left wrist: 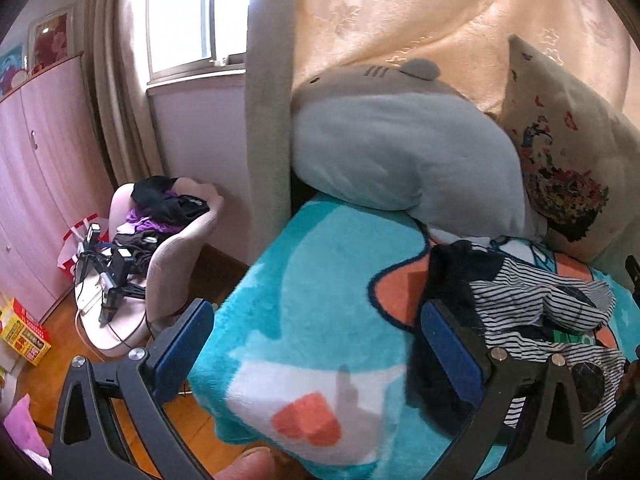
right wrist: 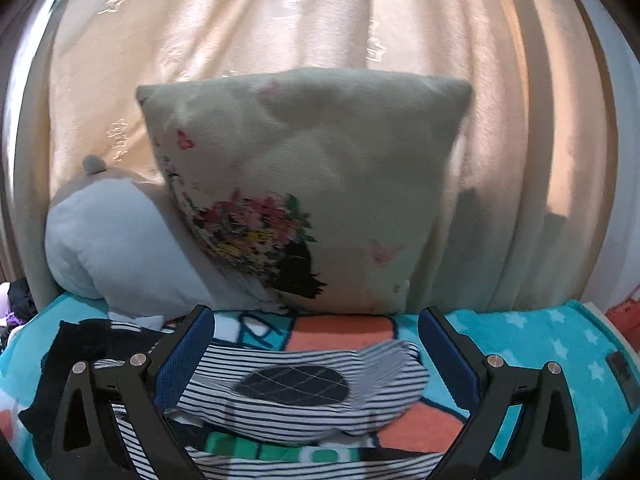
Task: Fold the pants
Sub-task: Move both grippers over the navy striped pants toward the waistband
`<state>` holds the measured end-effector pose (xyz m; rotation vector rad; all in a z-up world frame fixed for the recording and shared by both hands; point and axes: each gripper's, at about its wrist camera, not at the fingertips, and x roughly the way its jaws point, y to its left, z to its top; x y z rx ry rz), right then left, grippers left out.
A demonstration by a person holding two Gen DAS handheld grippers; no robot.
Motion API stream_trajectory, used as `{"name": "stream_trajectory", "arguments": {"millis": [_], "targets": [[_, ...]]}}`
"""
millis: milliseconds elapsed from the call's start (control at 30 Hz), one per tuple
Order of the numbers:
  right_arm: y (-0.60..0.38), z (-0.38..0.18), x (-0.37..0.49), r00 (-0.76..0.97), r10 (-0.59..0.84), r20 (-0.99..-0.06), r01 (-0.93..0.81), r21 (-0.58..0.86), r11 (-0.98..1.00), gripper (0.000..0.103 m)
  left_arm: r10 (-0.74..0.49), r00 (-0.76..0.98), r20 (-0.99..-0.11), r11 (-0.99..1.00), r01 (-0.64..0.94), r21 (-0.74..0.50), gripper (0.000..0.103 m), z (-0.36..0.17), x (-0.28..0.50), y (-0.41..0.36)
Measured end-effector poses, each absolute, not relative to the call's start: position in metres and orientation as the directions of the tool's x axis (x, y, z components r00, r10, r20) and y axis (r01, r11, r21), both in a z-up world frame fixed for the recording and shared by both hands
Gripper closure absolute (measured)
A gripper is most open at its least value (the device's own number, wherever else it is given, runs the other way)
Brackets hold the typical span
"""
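Note:
The striped black-and-white pants (right wrist: 304, 392) with dark oval patches lie crumpled on the turquoise cartoon blanket (right wrist: 520, 332). In the left wrist view the pants (left wrist: 532, 320) lie at the right, with a black garment (left wrist: 460, 276) beside them. My left gripper (left wrist: 316, 348) is open above the blanket, its right finger next to the black garment. My right gripper (right wrist: 316, 356) is open, its fingers on either side of the striped pants, holding nothing.
A grey shark plush (left wrist: 400, 148) and a floral cushion (right wrist: 312, 200) lean against the cream curtain (right wrist: 320, 20) at the back of the bed. A pink chair (left wrist: 160, 264) piled with clothes and devices stands on the wood floor at the left, near a pink wardrobe (left wrist: 36, 168).

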<state>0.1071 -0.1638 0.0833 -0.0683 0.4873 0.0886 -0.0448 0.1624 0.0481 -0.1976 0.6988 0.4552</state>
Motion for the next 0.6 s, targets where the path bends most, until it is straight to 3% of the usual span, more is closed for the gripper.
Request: {"name": "stream_trajectory", "arguments": {"millis": [167, 300, 600], "targets": [[-0.19, 0.078, 0.11, 0.864, 0.07, -0.499, -0.081, -0.001, 0.997, 0.0, 0.274, 0.697, -0.663, 0.912, -0.408, -0.051, 0.0, 0.048, -0.039, 0.146], [-0.202, 0.074, 0.109, 0.856, 0.082, -0.51, -0.08, 0.026, 0.996, 0.0, 0.305, 0.718, -0.625, 0.915, -0.404, -0.018, 0.0, 0.053, -0.041, 0.135], [-0.222, 0.072, 0.101, 0.853, 0.07, -0.517, -0.066, 0.027, 0.997, 0.0, 0.301, 0.684, -0.664, 0.911, -0.411, -0.01, 0.0, 0.042, -0.026, 0.129]]}}
